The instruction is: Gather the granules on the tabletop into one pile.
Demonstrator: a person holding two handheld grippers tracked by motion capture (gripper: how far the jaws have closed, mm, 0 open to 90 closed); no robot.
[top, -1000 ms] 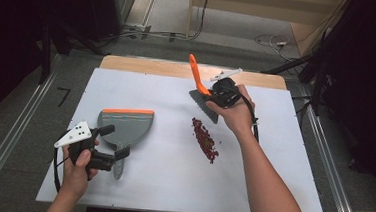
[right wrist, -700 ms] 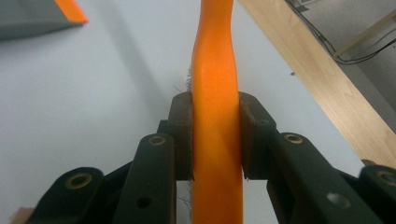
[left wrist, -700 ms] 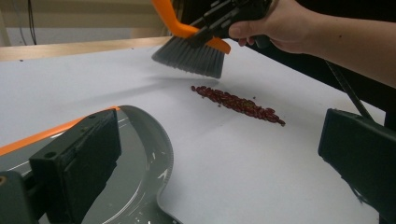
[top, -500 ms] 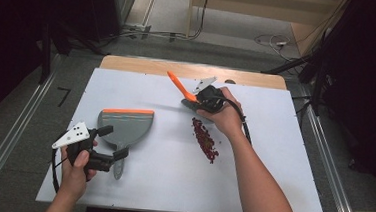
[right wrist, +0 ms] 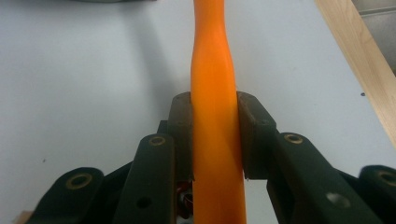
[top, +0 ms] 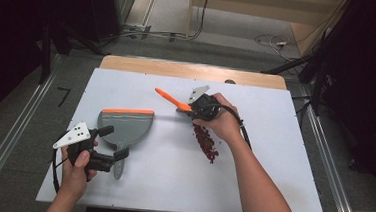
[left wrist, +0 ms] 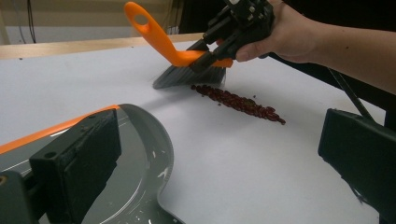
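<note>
Right gripper [top: 192, 109]: I read its jaws as clamped firmly on the orange handle of the brush [top: 172, 100], one pad pressed against each side of the handle in the right gripper view [right wrist: 215, 140]. I see the brush's grey bristles [left wrist: 187, 76] resting on the white table [top: 272, 157] at the far end of a narrow line of red beans [top: 205, 142]. The handle slants up and away toward the dustpan side.

Left gripper [top: 106, 155]: I see its two jaws standing wide apart in the left gripper view, with nothing pressed between them. One jaw sits over the grey dustpan [top: 126, 126], near the pan's handle, and the other hangs above bare table.

I locate the dustpan flat on the table, its orange lip on the far edge, well apart from the beans, which lie on the person's right.
</note>
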